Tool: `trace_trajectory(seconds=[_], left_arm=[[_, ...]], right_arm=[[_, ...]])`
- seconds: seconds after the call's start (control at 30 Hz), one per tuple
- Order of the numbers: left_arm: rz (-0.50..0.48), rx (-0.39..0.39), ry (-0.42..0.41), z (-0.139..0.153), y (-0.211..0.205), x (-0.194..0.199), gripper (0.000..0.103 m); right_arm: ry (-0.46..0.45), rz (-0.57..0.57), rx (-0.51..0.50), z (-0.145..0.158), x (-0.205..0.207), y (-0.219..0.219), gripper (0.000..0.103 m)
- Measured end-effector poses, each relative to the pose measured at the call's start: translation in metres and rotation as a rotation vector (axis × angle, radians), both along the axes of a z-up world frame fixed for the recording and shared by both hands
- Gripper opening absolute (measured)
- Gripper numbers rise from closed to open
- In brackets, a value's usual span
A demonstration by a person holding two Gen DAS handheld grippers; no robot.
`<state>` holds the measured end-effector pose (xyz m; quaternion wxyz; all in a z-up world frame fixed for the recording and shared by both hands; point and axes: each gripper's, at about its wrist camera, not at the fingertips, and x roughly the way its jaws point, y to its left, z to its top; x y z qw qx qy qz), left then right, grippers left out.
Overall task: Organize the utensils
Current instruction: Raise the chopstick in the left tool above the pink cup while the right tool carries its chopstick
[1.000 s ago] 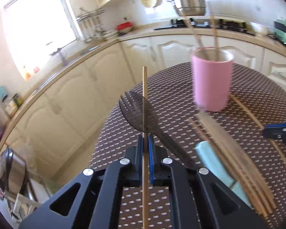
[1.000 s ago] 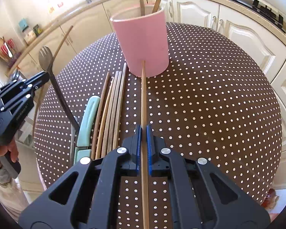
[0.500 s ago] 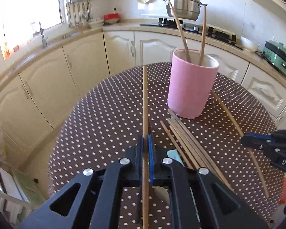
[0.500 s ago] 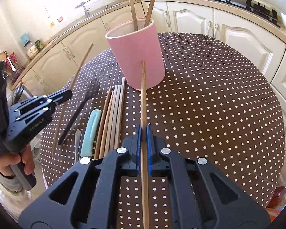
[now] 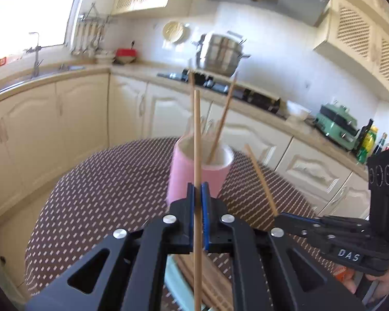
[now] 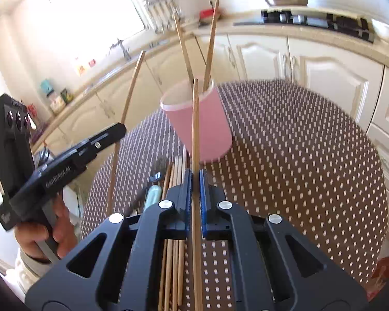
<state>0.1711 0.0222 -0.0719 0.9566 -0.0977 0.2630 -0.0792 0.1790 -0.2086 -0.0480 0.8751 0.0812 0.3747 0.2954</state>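
A pink cup (image 5: 197, 178) (image 6: 205, 127) stands on the dotted round table (image 5: 111, 181) (image 6: 298, 160) with two chopsticks leaning in it. My left gripper (image 5: 197, 189) is shut on a wooden chopstick (image 5: 197, 140) that points up in front of the cup. My right gripper (image 6: 195, 178) is shut on another chopstick (image 6: 195, 124), its tip near the cup's rim. Each gripper shows in the other's view: the right gripper (image 5: 280, 216) with its chopstick (image 5: 259, 178), the left gripper (image 6: 122, 129) with its chopstick (image 6: 127, 119). Several loose chopsticks (image 6: 177, 165) lie under my right gripper.
A pale green handled utensil (image 6: 153, 194) and a dark fork (image 6: 158, 167) lie left of the loose chopsticks. Cream cabinets (image 5: 77, 119) and a counter ring the table. A steel pot (image 5: 220, 54) sits on the hob, a green appliance (image 5: 337, 127) at the right.
Both grippers rose and tilted upward with their chopsticks, so the cup sits lower in each view. The left gripper swung toward the cup; the dark fork left its view.
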Motion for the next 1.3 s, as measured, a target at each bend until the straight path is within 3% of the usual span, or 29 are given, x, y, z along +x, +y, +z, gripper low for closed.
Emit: trace_trajectory(seconds=[0.3, 0.53, 0.73, 1.07, 1.3], left_arm=[[-0.054, -0.025, -0.079, 0.022, -0.026, 0.025, 0.005], [-0.058, -0.053, -0.162, 0.041, -0.025, 0.048, 0.005], [-0.028, -0.082, -0.295, 0.052, -0.016, 0.062, 0.005], [0.066, -0.140, -0.479, 0.056, -0.010, 0.084, 0.006], [0.077, -0.141, -0.447, 0.038, -0.009, 0.104, 0.006]], right_arm=[[-0.111, -0.029, 0.101, 0.028, 0.027, 0.016, 0.006], [-0.247, -0.076, 0.162, 0.057, 0.048, 0.027, 0.006], [-0.382, -0.130, 0.205, 0.072, 0.069, 0.034, 0.006], [-0.523, -0.212, 0.274, 0.072, 0.096, 0.044, 0.006], [-0.531, -0.256, 0.317, 0.059, 0.112, 0.041, 0.006]])
